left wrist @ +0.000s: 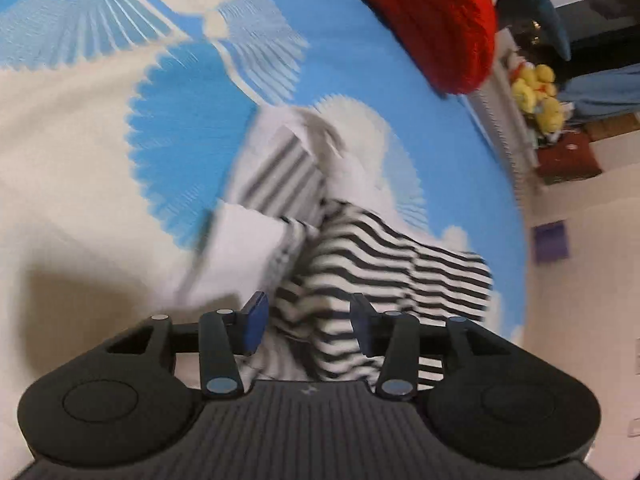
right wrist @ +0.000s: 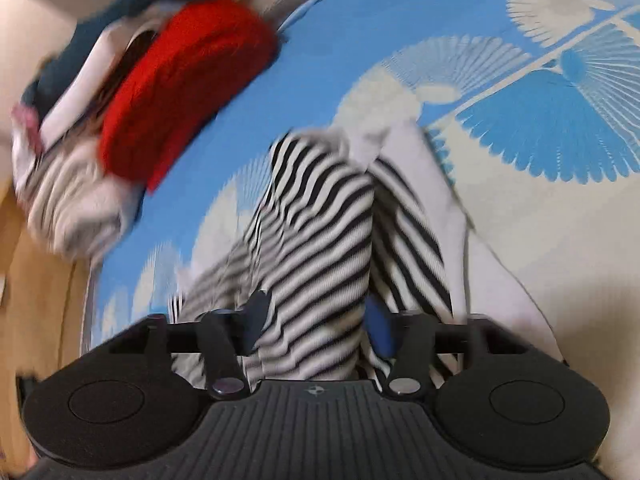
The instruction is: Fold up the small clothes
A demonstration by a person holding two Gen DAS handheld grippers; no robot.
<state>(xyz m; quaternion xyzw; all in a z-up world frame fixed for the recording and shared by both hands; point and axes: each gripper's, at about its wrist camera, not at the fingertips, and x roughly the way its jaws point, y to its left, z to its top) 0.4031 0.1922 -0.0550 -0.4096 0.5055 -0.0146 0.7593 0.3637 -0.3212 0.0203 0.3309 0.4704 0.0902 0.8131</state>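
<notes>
Big blue bedsheet (left wrist: 360, 40) fills both views, smooth and flat, printed with cream fan-feathered shapes. On it sits the red knitted piece (right wrist: 180, 92), chunky, rounded and fuzzy, up near the edge, with a rumpled heap of other clothes (right wrist: 68, 200) just beside it, too blurred to sort out. Now the main event: the striped garment (right wrist: 320, 220), black-and-white ribbed knit, soft and stretchy, bunched in a ridge on the sheet and running straight into both tools, with plain white panels (left wrist: 240, 256) alongside it. Judging by that, the fold is barely begun: the cloth is crumpled and half-gathered, no neat edges yet, so spreading flat, folding and stacking all look left to do, and that heap likely waits its turn. The right gripper (right wrist: 316, 324) has the striped fabric filling the gap between its blue pads; jaws set apart around the ridge, apparently clamping it. The left gripper (left wrist: 308, 324) looks the same, striped cloth bunched between its pads.
</notes>
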